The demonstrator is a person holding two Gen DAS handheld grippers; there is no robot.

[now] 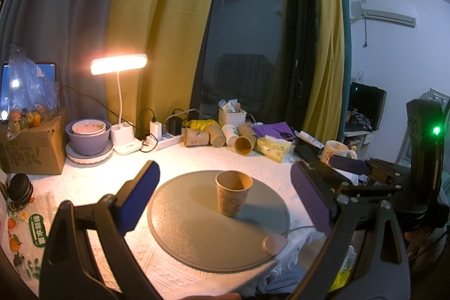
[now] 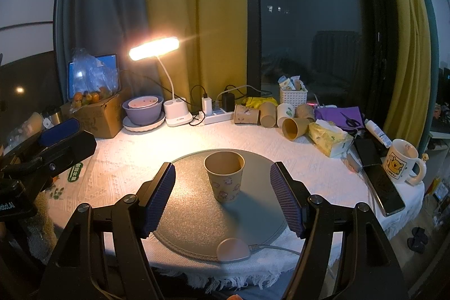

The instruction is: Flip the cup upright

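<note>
Right wrist view shows the right tool (image 2: 223, 194) spread wide, its two blue ribbed pads (image 2: 159, 198) standing apart on either side of the paper cup (image 2: 224, 176) without touching it; nothing is held. The cup stands upright, mouth up, on the round grey mat (image 2: 191, 218), slightly toward the mat's far side. It is brown with small cartoon prints on its wall, and its inside looks empty.

Left wrist view shows the left tool (image 1: 225, 204) spread just as wide, holding nothing, its pads well clear of the cup (image 1: 233, 193), which sits between them farther off. In this view part of the right tool's black body with a green light (image 1: 436, 130) appears at the right edge, and an air conditioner (image 1: 385, 13) hangs on the far right wall. The right wrist view, in turn, shows the left tool (image 2: 60, 135) at the left edge beside a cardboard box (image 2: 101, 117), and a phone (image 2: 386, 187) lying near a cartoon mug (image 2: 400, 165) on the right of the worktop (image 2: 135, 159).

Both views show the lit desk lamp (image 2: 154, 47) at the far side and several paper cups (image 2: 292, 128) lying on their sides near a tissue pack (image 2: 329, 138).
</note>
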